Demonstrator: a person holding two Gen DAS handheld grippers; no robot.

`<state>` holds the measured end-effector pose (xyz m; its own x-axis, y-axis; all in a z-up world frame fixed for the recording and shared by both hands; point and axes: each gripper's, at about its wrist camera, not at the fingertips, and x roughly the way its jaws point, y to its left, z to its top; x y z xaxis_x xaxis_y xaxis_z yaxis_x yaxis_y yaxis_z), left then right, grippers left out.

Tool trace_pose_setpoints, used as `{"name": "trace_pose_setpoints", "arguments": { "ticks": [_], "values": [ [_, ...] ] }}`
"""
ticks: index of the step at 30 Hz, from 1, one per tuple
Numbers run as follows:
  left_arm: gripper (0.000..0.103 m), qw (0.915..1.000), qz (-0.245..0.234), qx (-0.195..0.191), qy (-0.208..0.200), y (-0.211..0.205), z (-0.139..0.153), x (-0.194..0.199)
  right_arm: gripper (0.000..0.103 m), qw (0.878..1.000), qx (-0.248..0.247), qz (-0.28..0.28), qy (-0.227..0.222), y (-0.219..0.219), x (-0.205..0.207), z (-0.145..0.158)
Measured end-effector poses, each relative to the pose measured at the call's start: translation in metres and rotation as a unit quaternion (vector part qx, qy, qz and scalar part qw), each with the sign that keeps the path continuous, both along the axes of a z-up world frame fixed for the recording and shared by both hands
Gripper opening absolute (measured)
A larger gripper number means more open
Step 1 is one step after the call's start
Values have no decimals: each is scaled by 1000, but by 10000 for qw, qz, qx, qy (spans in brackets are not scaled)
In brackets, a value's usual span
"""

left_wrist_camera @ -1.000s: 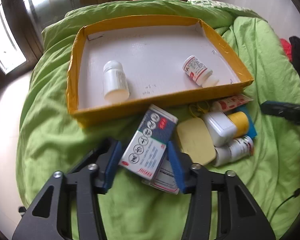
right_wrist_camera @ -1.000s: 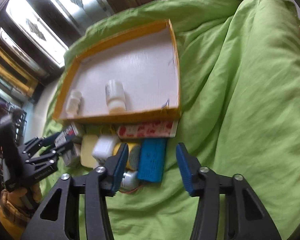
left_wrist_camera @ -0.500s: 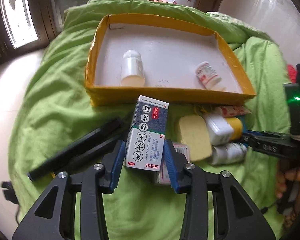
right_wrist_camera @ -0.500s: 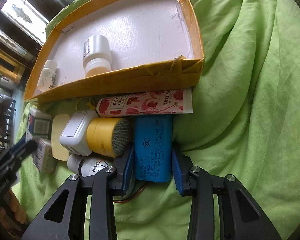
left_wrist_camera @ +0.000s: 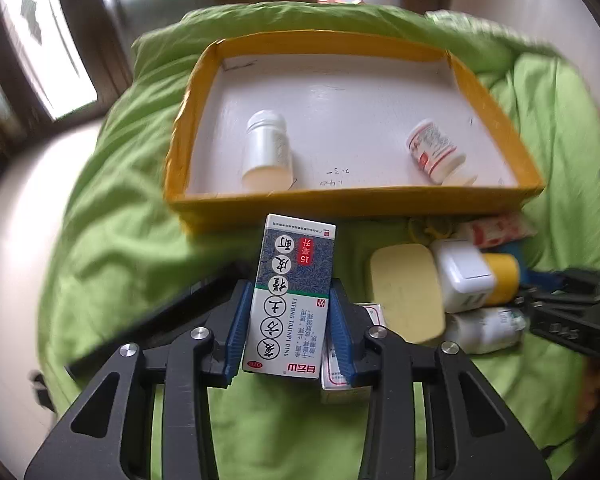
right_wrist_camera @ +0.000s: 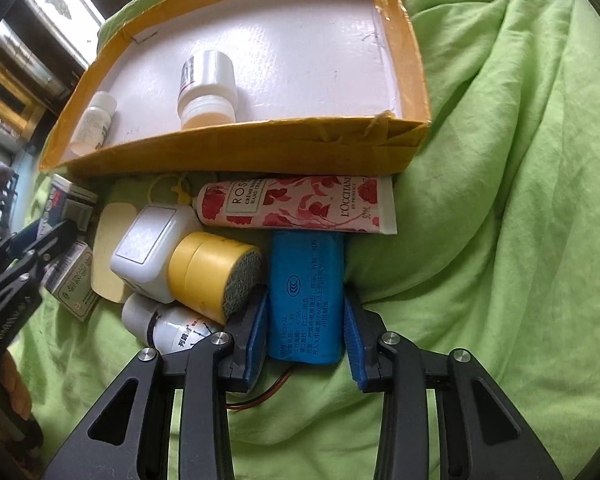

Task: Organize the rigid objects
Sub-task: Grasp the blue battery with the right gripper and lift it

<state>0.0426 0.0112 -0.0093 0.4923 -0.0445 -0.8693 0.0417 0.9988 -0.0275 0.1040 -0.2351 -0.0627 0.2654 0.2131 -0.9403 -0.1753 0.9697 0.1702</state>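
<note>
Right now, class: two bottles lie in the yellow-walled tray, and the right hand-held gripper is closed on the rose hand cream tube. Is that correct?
Not quite. The right wrist view shows the right hand-held gripper closed on the blue battery pack; the rose hand cream tube lies untouched beside the tray. Two bottles do lie inside.

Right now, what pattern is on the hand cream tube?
Red roses on pale pink hand cream tube; right wrist view.

It is a home bedroom: a bed under a rumpled green duvet [right_wrist_camera: 500,200] carries everything, with curtained windows [left_wrist_camera: 40,48] just behind it. Medicine boxes [left_wrist_camera: 292,300], pill bottles [left_wrist_camera: 266,152] and a hand cream tube [right_wrist_camera: 300,204] are household clutter.
</note>
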Motion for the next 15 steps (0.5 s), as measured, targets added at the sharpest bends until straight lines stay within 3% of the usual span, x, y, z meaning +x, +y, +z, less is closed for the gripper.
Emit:
{"name": "trace_pose_setpoints", "arguments": {
  "ticks": [4,6,9,15],
  "values": [
    [35,9974,268,-667,28,18,1,-23,32,9998,170,-95,-12,3,2,2],
    [35,9962,301,-814,7,21,3,-32,31,9990,409,-202,2,-7,0,7],
    [35,9954,281,-914,-58,22,6,-39,31,9968,742,-281,-26,-18,-7,19],
    [35,9962,232,-838,-66,16,5,-37,32,9946,956,-303,-273,-27,-21,37]
  ]
}}
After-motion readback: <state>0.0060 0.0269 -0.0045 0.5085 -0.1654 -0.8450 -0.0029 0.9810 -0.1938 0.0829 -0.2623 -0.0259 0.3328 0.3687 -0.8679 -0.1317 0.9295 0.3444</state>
